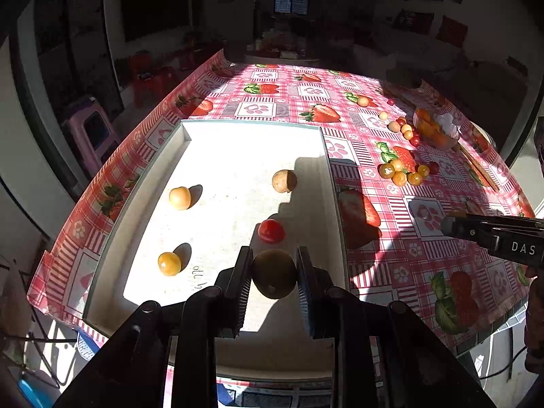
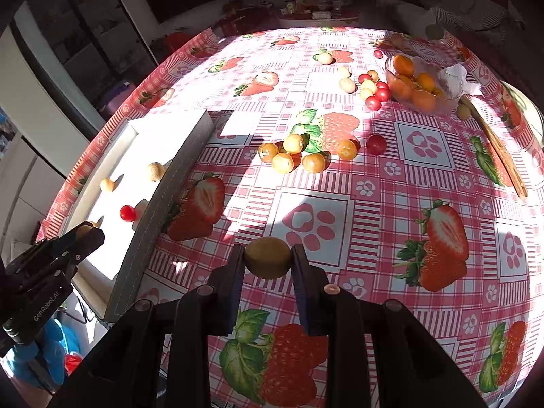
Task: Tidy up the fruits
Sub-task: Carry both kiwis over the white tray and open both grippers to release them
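My left gripper is shut on a round brown fruit and holds it above the white tray. In the tray lie two yellow berries, a tan round fruit and a red cherry tomato. My right gripper is shut on a brown round fruit above the tablecloth, right of the tray. A cluster of yellow berries and a red tomato lie further ahead.
A clear bowl of orange fruits stands at the far right with loose red and pale fruits beside it. A wooden stick lies along the right edge. The strawberry-print tablecloth covers the table. The left gripper shows at lower left.
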{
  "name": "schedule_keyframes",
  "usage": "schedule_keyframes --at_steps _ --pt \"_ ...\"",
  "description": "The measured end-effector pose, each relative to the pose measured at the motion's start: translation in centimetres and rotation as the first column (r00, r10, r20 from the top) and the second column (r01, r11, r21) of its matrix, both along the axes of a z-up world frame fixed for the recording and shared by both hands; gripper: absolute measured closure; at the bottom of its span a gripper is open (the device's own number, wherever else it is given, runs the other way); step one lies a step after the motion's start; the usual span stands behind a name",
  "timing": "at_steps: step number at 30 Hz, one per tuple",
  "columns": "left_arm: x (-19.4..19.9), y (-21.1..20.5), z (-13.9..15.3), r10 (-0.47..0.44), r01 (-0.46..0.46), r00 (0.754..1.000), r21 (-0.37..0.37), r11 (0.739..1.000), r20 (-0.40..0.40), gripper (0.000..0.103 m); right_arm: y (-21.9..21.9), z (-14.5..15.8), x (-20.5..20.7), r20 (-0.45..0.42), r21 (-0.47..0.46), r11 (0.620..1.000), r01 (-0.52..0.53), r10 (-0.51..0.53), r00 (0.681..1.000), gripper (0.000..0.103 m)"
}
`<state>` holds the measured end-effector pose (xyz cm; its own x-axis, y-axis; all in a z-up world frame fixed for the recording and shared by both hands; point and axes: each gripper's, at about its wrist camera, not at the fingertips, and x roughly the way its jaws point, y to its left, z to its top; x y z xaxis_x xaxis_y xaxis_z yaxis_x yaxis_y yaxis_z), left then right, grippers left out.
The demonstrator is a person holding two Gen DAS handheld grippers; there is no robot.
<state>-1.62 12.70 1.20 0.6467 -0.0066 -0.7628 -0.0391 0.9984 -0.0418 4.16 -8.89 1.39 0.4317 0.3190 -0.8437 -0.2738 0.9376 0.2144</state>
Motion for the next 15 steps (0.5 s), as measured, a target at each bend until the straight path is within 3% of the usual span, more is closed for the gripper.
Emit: schedule_keyframes --at_steps 8,15 --pt "-1.8 5.9 -1.8 0.118 -0.117 0.993 0.016 0.993 -0.027 0.076 7.6 0.3 -0.8 -0.012 -0.001 0.993 -0.12 0.12 0.993 0.073" --pt "-1.6 8.5 -3.4 0.162 -0.16 0.983 0.029 0.987 -0.086 0.076 13.6 0.0 -1.2 -0.024 -0.027 0.973 -0.227 0.227 0.974 0.073"
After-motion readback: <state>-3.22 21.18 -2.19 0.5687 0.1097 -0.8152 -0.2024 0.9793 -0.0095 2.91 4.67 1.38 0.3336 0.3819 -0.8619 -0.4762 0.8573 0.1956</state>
